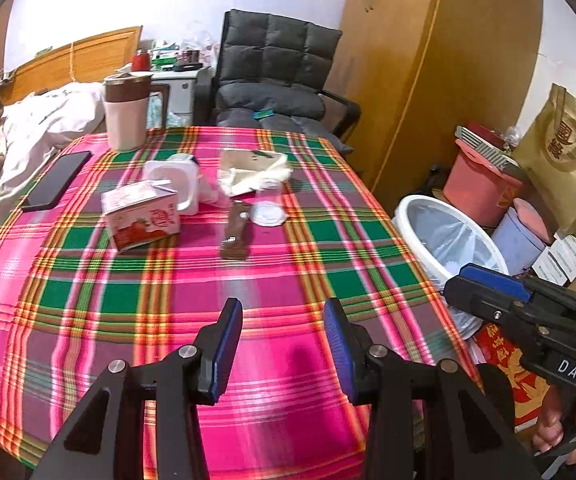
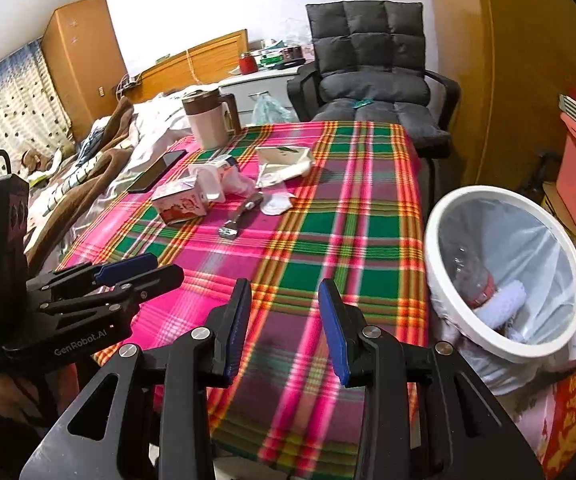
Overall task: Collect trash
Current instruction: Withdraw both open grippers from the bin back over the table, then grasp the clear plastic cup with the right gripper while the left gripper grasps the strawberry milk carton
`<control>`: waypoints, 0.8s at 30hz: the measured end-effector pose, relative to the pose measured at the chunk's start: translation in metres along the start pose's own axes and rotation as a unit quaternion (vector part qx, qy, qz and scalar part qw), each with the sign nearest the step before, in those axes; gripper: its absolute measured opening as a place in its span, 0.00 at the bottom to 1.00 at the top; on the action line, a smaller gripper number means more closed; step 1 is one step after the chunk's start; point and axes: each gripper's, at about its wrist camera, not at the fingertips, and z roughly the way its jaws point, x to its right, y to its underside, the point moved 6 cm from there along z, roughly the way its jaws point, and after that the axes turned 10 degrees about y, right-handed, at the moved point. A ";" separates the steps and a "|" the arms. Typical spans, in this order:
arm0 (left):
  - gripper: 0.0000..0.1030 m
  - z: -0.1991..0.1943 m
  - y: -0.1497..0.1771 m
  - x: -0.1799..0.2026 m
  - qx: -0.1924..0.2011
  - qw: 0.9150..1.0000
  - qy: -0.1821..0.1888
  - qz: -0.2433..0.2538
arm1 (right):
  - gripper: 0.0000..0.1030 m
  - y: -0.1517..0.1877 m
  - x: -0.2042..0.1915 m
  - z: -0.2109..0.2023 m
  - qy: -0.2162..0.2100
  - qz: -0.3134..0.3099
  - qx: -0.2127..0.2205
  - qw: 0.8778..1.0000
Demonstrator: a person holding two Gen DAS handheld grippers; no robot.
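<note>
Trash lies on the plaid table: a pink milk carton (image 1: 140, 216) (image 2: 182, 202), a white carton (image 1: 176, 184) behind it, a brown wrapper (image 1: 236, 236) (image 2: 242, 216), a white lid (image 1: 268, 212) (image 2: 276, 203) and crumpled paper packaging (image 1: 254, 170) (image 2: 284, 160). A white bin (image 2: 503, 272) (image 1: 447, 236) with a clear liner stands right of the table and holds a bottle and white trash. My left gripper (image 1: 284, 344) (image 2: 136, 268) is open and empty over the near table. My right gripper (image 2: 284, 328) (image 1: 459, 280) is open and empty near the table's right edge.
A pink jug with a brown lid (image 1: 126, 112) and a black phone (image 1: 58, 180) sit at the table's far left. A grey chair (image 1: 276, 76) stands behind the table, a bed (image 1: 28, 132) to its left. Buckets and a gold bag (image 1: 563, 148) crowd the floor beyond the bin.
</note>
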 end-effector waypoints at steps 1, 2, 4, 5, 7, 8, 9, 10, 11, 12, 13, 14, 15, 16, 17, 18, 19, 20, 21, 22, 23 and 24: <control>0.41 -0.001 -0.001 -0.005 0.000 1.000 -0.002 -0.003 | 0.37 0.000 -0.003 0.001 -0.001 -0.001 -0.001 1.000; 0.41 -0.001 -0.002 -0.009 0.000 1.000 -0.004 -0.004 | 0.37 -0.002 -0.005 0.003 -0.003 -0.003 -0.001 1.000; 0.41 -0.002 -0.004 -0.018 0.002 1.000 -0.010 -0.007 | 0.37 -0.004 -0.008 0.006 -0.009 -0.002 -0.003 1.000; 0.41 -0.002 -0.005 -0.023 0.002 1.000 -0.012 -0.008 | 0.37 -0.006 -0.009 0.008 -0.012 -0.001 -0.004 1.000; 0.41 -0.002 -0.009 -0.032 0.003 1.000 -0.016 -0.009 | 0.37 -0.007 -0.011 0.010 -0.016 -0.003 -0.006 1.000; 0.41 -0.001 -0.010 -0.036 0.004 1.000 -0.018 -0.008 | 0.37 -0.009 -0.013 0.013 -0.017 -0.005 -0.007 1.000; 0.41 -0.001 -0.013 -0.040 0.005 1.000 -0.021 -0.006 | 0.37 -0.011 -0.014 0.016 -0.016 -0.005 -0.007 1.000; 0.41 -0.001 -0.015 -0.044 0.006 1.000 -0.023 -0.005 | 0.37 -0.012 -0.016 0.017 -0.017 -0.006 -0.008 1.000; 0.42 -0.001 -0.017 -0.048 0.007 1.000 -0.026 -0.004 | 0.37 -0.014 -0.017 0.019 -0.017 -0.008 -0.008 1.000; 0.44 -0.001 -0.021 -0.053 0.008 1.000 -0.030 -0.003 | 0.37 -0.016 -0.018 0.022 -0.016 -0.008 -0.009 1.000; 0.48 -0.001 -0.024 -0.056 0.010 0.999 -0.032 -0.002 | 0.37 -0.017 -0.018 0.023 -0.016 -0.009 -0.008 1.000; 0.49 -0.001 -0.027 -0.060 0.012 0.999 -0.033 -0.002 | 0.37 -0.019 -0.018 0.025 -0.016 -0.009 -0.009 1.000; 0.49 0.000 -0.031 -0.064 0.014 0.999 -0.034 -0.001 | 0.37 -0.021 -0.018 0.028 -0.016 -0.010 -0.011 1.000; 0.50 0.000 -0.035 -0.069 0.016 0.999 -0.037 0.001 | 0.37 -0.022 -0.018 0.029 -0.016 -0.010 -0.011 1.000; 0.50 0.000 -0.038 -0.072 0.017 0.999 -0.040 0.002 | 0.37 -0.024 -0.019 0.032 -0.016 -0.011 -0.012 1.000; 0.50 0.001 -0.042 -0.077 0.018 0.999 -0.043 0.004 | 0.37 -0.026 -0.020 0.035 -0.015 -0.013 -0.013 1.000; 0.50 0.002 -0.046 -0.081 0.020 0.999 -0.045 0.006 | 0.37 -0.028 -0.020 0.037 -0.015 -0.015 -0.014 1.000; 0.51 0.003 -0.050 -0.085 0.021 0.999 -0.046 0.008 | 0.37 -0.029 -0.020 0.039 -0.016 -0.016 -0.015 1.000; 0.53 0.004 -0.054 -0.090 0.021 0.999 -0.046 0.010 | 0.37 -0.032 -0.021 0.042 -0.016 -0.017 -0.016 1.000; 0.56 0.006 -0.059 -0.095 0.022 0.999 -0.048 0.012 | 0.37 -0.033 -0.021 0.044 -0.016 -0.018 -0.017 1.000; 0.57 0.008 -0.063 -0.100 0.023 0.998 -0.049 0.016 | 0.37 -0.035 -0.022 0.047 -0.017 -0.021 -0.018 0.999; 0.58 0.009 -0.066 -0.103 0.025 0.998 -0.050 0.019 | 0.37 -0.037 -0.023 0.051 -0.016 -0.023 -0.019 0.999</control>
